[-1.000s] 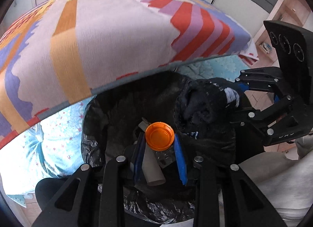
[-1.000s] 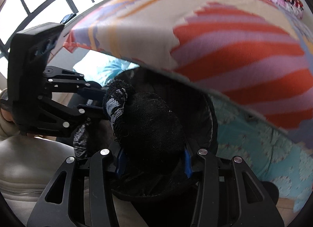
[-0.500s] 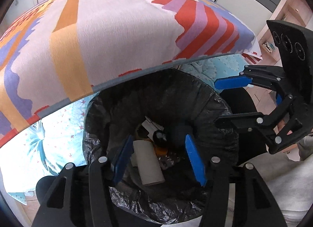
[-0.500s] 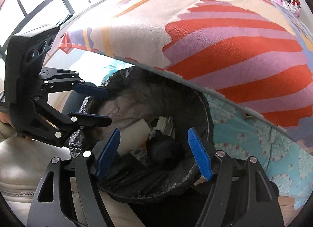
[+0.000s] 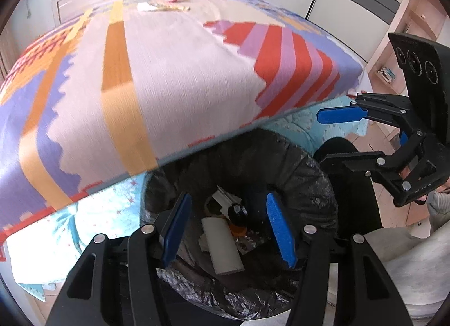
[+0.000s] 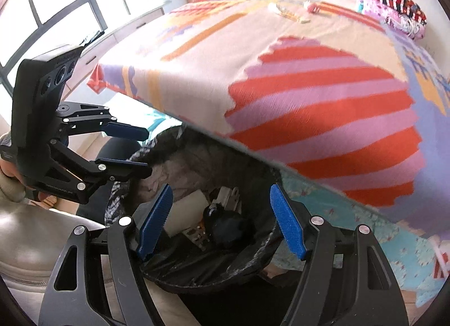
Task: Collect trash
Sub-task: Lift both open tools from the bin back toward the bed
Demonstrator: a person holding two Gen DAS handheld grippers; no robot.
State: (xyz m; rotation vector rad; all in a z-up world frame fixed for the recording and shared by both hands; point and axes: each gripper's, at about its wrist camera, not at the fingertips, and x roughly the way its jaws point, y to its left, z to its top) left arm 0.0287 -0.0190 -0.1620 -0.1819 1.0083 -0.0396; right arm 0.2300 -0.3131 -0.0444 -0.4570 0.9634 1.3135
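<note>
Left wrist view. My left claw point(image 5: 229, 227) hangs with its blue pads spread wide and nothing between them, directly above the bin point(image 5: 323, 185), which is lined with a black bag and stands at the foot of the bed point(image 5: 168, 73). Inside the bin lie a white paper roll point(image 5: 222, 244), an orange cap point(image 5: 238, 231) partly covered by a dark bundle point(image 5: 237, 210), and some scraps I cannot identify. My right claw point(image 5: 343, 135) shows at the right edge, also spread and empty.

Right wrist view. My right claw point(image 6: 222, 223) is wide apart over the same bin point(image 6: 264, 253); the dark bundle point(image 6: 227, 226) rests at the bottom beside the paper roll point(image 6: 185, 208). My left claw point(image 6: 132, 149) reaches in from the left, empty, above the bin's rim.

Progress, as I judge it: this load of trash is in the bin. At the far end of the bed a few small items point(image 6: 292, 12) lie near folded bedding point(image 6: 393, 8); they are too small to name, but they look like what is left to collect.
</note>
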